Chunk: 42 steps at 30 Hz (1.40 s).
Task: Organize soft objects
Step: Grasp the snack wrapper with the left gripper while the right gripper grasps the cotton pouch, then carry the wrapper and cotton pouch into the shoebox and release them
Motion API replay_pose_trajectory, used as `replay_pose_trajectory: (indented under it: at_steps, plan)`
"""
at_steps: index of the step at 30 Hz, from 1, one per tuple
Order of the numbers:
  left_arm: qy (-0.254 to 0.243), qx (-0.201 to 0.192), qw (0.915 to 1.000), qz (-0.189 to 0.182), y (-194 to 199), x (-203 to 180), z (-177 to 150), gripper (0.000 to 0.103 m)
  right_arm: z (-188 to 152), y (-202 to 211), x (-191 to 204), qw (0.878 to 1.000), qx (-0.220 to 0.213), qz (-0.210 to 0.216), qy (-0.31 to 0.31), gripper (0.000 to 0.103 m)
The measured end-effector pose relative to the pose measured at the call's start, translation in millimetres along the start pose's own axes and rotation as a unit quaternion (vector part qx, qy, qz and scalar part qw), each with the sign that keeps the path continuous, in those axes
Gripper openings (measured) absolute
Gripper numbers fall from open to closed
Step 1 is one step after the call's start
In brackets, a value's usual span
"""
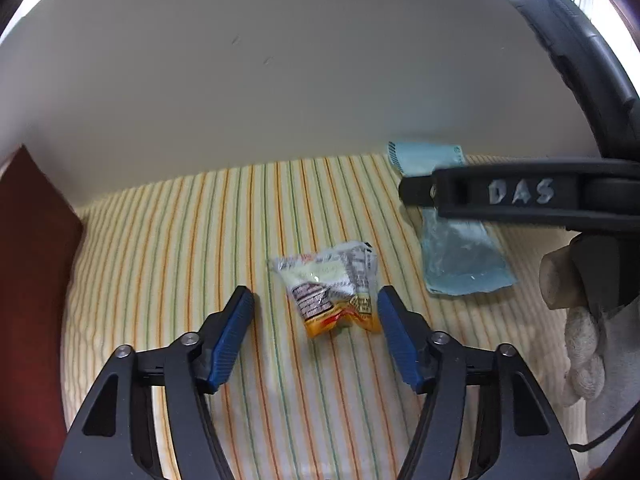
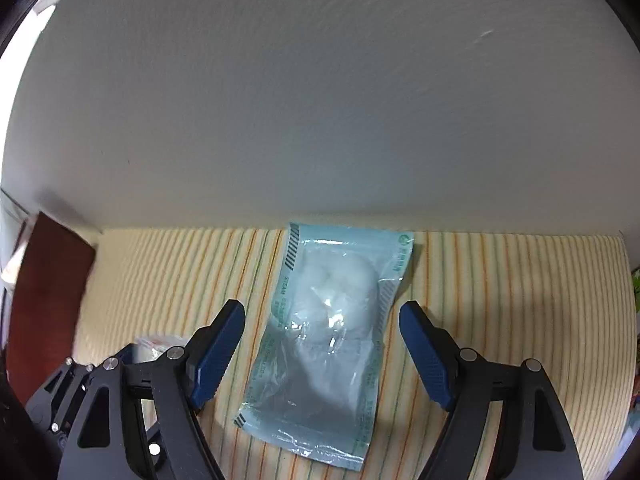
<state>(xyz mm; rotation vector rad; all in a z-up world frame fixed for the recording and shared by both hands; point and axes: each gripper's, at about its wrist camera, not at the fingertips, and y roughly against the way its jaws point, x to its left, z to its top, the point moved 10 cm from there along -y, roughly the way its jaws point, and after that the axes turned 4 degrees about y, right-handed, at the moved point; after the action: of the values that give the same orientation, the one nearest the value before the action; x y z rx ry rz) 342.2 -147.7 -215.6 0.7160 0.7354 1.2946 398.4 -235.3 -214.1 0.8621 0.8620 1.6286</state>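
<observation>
A small crinkled snack packet [image 1: 330,288], silver with yellow and orange print, lies on the striped cloth [image 1: 180,240]. My left gripper [image 1: 316,300] is open, its blue pads on either side of the packet's near end, not touching it. A pale blue clear pouch [image 2: 332,332] holding white soft material lies lengthwise on the cloth, its far end against the wall. My right gripper [image 2: 322,314] is open and straddles the pouch without touching. The pouch also shows in the left wrist view [image 1: 460,264], partly behind the right gripper's black body [image 1: 520,196].
A white wall [image 2: 320,100] rises at the cloth's far edge. A dark red object [image 1: 32,280] stands at the left edge. The snack packet [image 2: 156,346] peeks out behind the left gripper's body in the right wrist view. A gloved hand [image 1: 584,340] holds the right gripper.
</observation>
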Motion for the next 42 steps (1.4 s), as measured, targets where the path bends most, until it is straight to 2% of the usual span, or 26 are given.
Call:
replay_pose_trajectory:
  at_steps: [10,13,14,15,17,19,28,35,41,42]
  plan:
    - [0.010,-0.018,0.9996,0.019,3,11,0,0.067,-9,-8,-4,0.996,0.012,-0.052,0.067,0.076]
    - [0.008,-0.020,0.9996,0.020,5,10,0,0.063,-13,-7,-8,0.995,0.013,-0.054,0.086,0.075]
    - [0.007,-0.021,0.9996,0.019,6,10,0,0.059,-14,-6,-8,0.995,0.015,-0.052,0.089,0.074]
    - [0.007,-0.024,0.9995,0.019,7,9,-1,0.048,-14,-7,-6,0.994,0.016,-0.050,0.094,0.071]
    - [0.010,-0.028,0.9994,0.019,8,7,-2,0.038,-14,-5,-8,0.994,0.017,-0.048,0.096,0.064]
    - [0.013,-0.030,0.9993,0.017,10,5,-2,0.037,-15,-2,-9,0.994,0.016,-0.045,0.096,0.054]
    - [0.035,-0.035,0.9988,-0.001,18,14,-6,0.026,-18,9,-15,0.997,0.003,-0.015,0.076,0.028]
    - [0.044,-0.040,0.9982,-0.007,23,30,-5,0.022,-26,26,-22,0.997,-0.011,-0.008,0.076,0.024]
    - [0.043,-0.057,0.9974,-0.012,45,40,-3,0.022,-32,55,-35,0.997,-0.032,0.009,0.068,0.023]
    - [0.042,-0.061,0.9972,-0.014,52,40,-4,0.019,-33,56,-40,0.997,-0.034,0.013,0.067,0.023]
